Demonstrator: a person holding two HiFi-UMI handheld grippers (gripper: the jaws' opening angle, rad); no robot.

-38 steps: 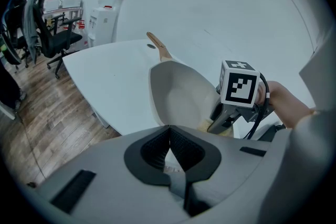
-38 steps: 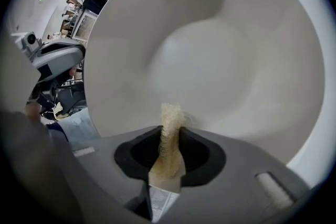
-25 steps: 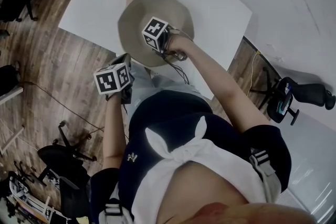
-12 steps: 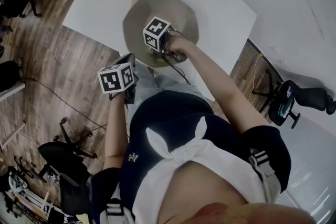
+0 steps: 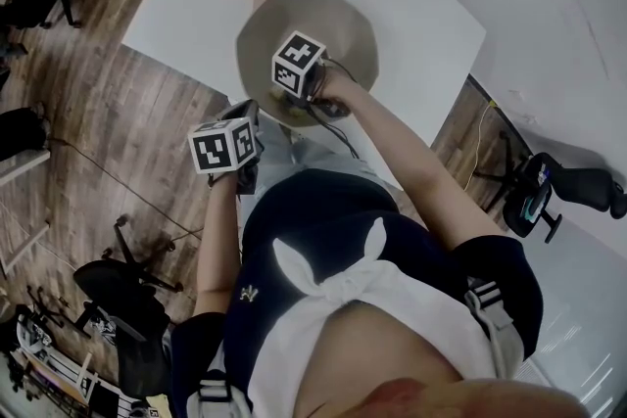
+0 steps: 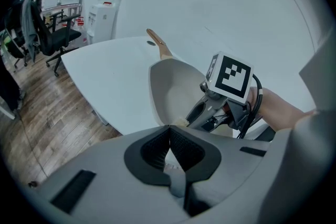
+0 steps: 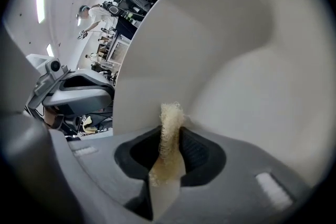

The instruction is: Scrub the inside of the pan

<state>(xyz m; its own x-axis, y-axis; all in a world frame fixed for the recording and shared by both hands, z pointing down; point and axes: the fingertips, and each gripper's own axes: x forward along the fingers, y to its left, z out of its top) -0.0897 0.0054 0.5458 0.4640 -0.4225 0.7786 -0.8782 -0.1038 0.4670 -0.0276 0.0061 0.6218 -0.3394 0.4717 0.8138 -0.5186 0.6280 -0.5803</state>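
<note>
Right tongs over white table, wood floor.

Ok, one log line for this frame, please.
phase: scrub | right gripper: shut on sponge, sponge against inside wall of pan | left gripper: shut on near rim of pan | support: white table

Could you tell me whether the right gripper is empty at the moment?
No, a pale, fibrous scrub pad is clamped between the jaws of the right gripper, with the inside of the pan just ahead.
</note>
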